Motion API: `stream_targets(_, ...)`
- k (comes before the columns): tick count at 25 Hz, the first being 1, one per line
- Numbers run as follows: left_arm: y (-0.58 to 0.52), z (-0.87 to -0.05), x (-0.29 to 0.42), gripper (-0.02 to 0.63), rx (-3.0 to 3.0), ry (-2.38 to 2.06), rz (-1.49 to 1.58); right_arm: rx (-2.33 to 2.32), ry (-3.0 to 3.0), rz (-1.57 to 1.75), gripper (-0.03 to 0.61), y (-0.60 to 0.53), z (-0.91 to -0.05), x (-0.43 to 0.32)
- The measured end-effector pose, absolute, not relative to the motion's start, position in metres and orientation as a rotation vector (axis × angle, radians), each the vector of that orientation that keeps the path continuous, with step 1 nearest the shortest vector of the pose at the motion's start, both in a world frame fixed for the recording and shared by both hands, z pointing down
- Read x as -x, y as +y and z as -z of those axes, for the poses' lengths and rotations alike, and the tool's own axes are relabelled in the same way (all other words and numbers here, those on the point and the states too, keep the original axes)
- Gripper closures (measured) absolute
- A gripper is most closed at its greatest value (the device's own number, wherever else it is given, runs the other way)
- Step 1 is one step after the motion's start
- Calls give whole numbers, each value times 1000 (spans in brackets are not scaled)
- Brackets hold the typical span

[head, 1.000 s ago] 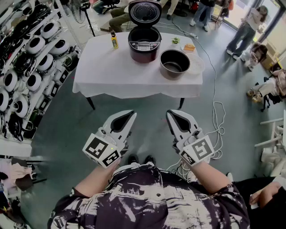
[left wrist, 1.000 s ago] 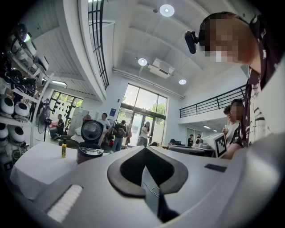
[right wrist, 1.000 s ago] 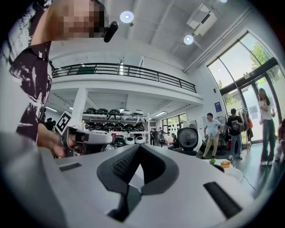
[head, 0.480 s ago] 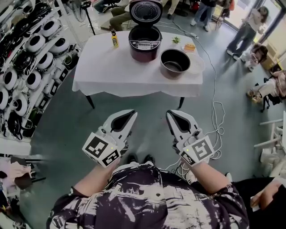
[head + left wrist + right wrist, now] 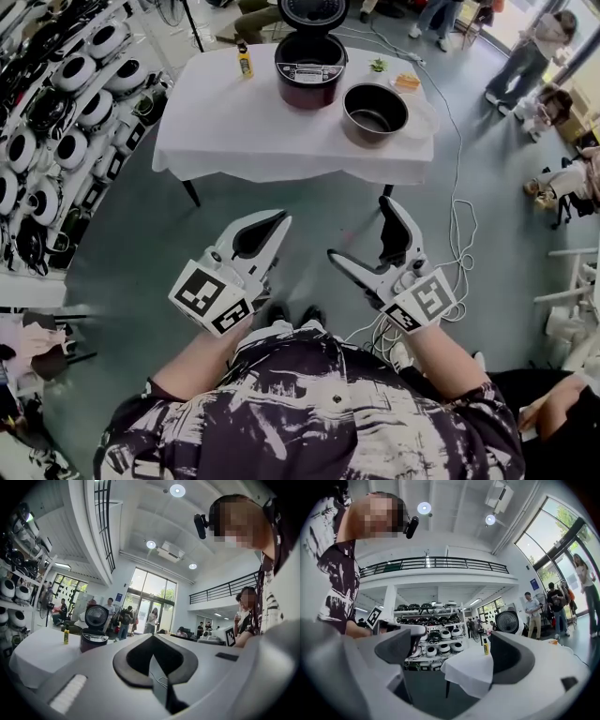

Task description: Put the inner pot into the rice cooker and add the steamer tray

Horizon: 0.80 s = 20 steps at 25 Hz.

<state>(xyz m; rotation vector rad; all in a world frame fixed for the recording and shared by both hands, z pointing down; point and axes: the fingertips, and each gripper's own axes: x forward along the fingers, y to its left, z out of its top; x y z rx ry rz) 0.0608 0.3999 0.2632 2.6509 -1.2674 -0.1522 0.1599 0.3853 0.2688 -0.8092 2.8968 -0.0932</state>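
on the bench at 12 o'clock, the inner pot sits at 4 o'clock of the open rice cooker; the right tool has its jaws opening, nothing between them.

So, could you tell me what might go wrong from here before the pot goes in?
1. A white cable trails over the floor beside the table; walking up could snag it.
2. The inner pot sits right beside the clear steamer tray at the table's right end; lifting the pot might nudge the tray off.
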Motion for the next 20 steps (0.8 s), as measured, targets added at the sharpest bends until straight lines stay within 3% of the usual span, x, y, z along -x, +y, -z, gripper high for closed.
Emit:
stream_targets(9,375,-272,-80,609,-2627,-1347,162,712,2943,64,95,368,-275,-183)
stream_targets(20,324,-289,-57,609,-2614,-1339,165,721,2960,70,95,308,-284,-157)
